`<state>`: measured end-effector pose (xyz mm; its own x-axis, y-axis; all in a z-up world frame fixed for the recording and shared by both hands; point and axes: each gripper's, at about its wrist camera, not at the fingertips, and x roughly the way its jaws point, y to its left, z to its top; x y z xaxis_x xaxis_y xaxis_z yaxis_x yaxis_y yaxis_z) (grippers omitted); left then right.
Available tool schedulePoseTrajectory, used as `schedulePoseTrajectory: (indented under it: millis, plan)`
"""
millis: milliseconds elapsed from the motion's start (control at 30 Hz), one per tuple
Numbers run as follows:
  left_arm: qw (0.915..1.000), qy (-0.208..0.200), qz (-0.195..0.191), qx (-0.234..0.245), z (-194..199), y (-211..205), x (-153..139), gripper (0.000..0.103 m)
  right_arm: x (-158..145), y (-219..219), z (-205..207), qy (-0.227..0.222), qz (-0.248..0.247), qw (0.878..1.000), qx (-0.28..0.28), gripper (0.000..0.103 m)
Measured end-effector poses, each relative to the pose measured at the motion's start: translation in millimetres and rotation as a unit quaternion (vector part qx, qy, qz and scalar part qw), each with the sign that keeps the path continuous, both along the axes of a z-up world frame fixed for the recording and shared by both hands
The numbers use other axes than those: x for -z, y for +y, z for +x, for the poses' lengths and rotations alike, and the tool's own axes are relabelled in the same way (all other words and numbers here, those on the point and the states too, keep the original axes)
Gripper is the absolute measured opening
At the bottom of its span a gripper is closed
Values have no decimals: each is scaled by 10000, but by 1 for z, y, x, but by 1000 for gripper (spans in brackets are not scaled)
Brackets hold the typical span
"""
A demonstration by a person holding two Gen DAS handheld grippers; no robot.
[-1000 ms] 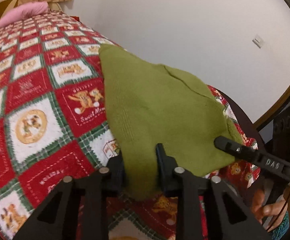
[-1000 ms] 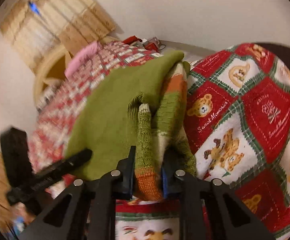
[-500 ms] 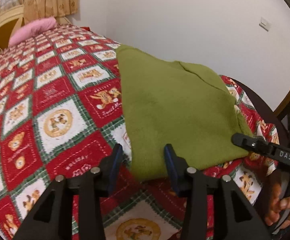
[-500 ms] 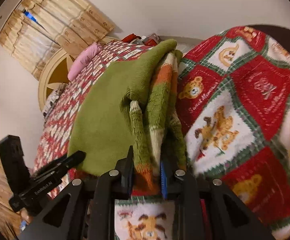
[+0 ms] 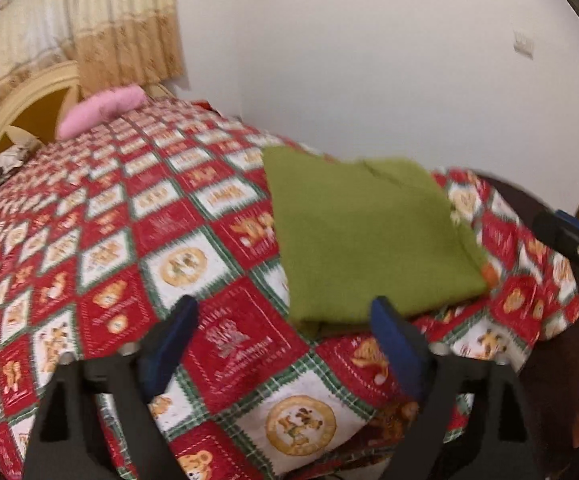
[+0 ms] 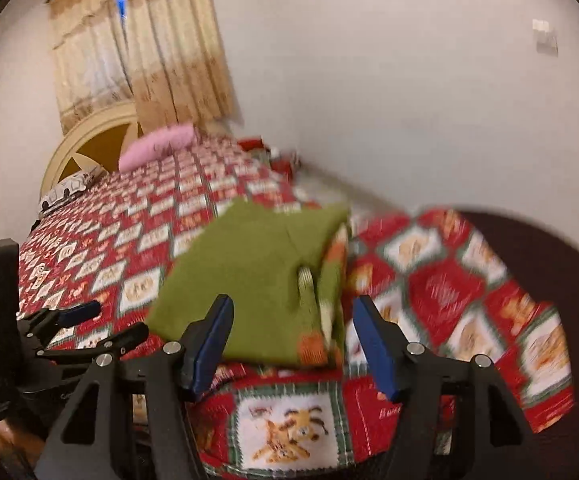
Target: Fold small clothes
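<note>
A folded green knitted sweater point(image 5: 369, 240) with orange and white stripes along one edge lies flat on the red patchwork bedspread point(image 5: 129, 240). My left gripper point(image 5: 285, 316) hangs just short of its near edge, jaws opening wide, nothing between them. In the right wrist view the same sweater point(image 6: 257, 280) lies ahead of my right gripper point(image 6: 293, 320), whose jaws are opening and no longer touch the striped edge point(image 6: 321, 320). The left gripper point(image 6: 89, 324) shows at the lower left of that view.
A pink pillow point(image 5: 105, 108) and a cream headboard point(image 5: 29, 100) stand at the far end of the bed, with beige curtains point(image 5: 121, 32) behind. A white wall point(image 5: 369, 60) runs along the bed's far side. A dark wooden footboard point(image 6: 549, 248) curves at the right.
Both grippers let go of the sweater, opened and drew back and upward. The sweater now lies flat on the bedspread.
</note>
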<state>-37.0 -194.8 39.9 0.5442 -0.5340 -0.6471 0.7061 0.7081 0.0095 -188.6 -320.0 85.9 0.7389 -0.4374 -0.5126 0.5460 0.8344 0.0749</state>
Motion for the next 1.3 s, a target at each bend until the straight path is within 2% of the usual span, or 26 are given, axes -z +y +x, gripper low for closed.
schedulePoseTrajectory:
  millis: [33,133,367,567,867,1067,1300]
  plan:
    - [9999,-81,-112,-55,-1,4,-5,103,-5,5,-4,-69,-111,9999,11,64]
    - [9983,-381,-359,-252,-7,15,-19,103,-20,21,-10,-345,-425,9985,-27,75]
    - [9959,-614,-540,-394,-14,22,-33,103,-42,41,-31,-713,-973,9927,75,76]
    - [9936,-997,-475,-237,-35,18,-42,103,-55,45,-49,-1010,-1182,9872,353,80]
    - [9899,-1355,-411,35,-53,12,-49,103,-55,46,-50,-1002,-1193,9872,335,81]
    - [9909,-1252,-500,38,-52,13,-53,103,-55,44,-52,-1005,-1182,9871,386,81]
    - [9902,-1309,-480,29,-55,13,-52,103,-52,40,-52,-986,-1087,9882,438,81]
